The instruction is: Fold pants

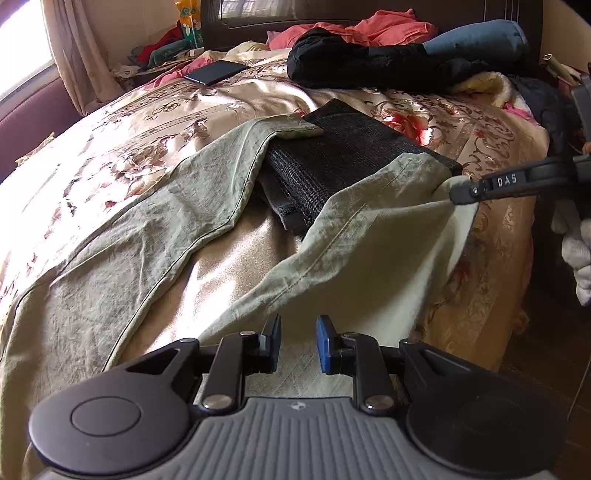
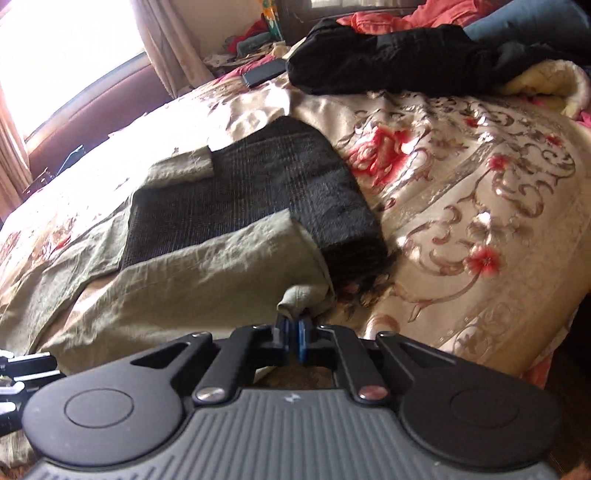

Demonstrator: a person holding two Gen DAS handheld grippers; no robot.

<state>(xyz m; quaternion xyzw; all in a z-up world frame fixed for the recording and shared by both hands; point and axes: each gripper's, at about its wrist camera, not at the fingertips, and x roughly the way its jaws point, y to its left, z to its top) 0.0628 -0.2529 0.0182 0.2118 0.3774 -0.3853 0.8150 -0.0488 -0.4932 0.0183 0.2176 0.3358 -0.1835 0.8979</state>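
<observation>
Olive-green pants [image 1: 122, 254] lie spread on the bed with both legs pointing away, their ends resting on a folded dark knit cloth [image 1: 343, 162]. My left gripper [image 1: 298, 341] is open just above the near part of the right leg, with cloth below the jaws. My right gripper [image 2: 294, 330] is shut on the hem corner of the right pant leg [image 2: 221, 266]; in the left wrist view its fingertips [image 1: 460, 192] pinch that hem at the far right. The dark cloth also shows in the right wrist view [image 2: 258, 181].
The bed has a floral satin cover [image 1: 147, 110]. A black jacket [image 1: 369, 62], pink clothes [image 1: 384, 26] and a blue pillow [image 1: 480, 37] lie at the head. A phone [image 1: 216, 72] lies at the far left. The bed edge drops off at the right [image 1: 517, 258].
</observation>
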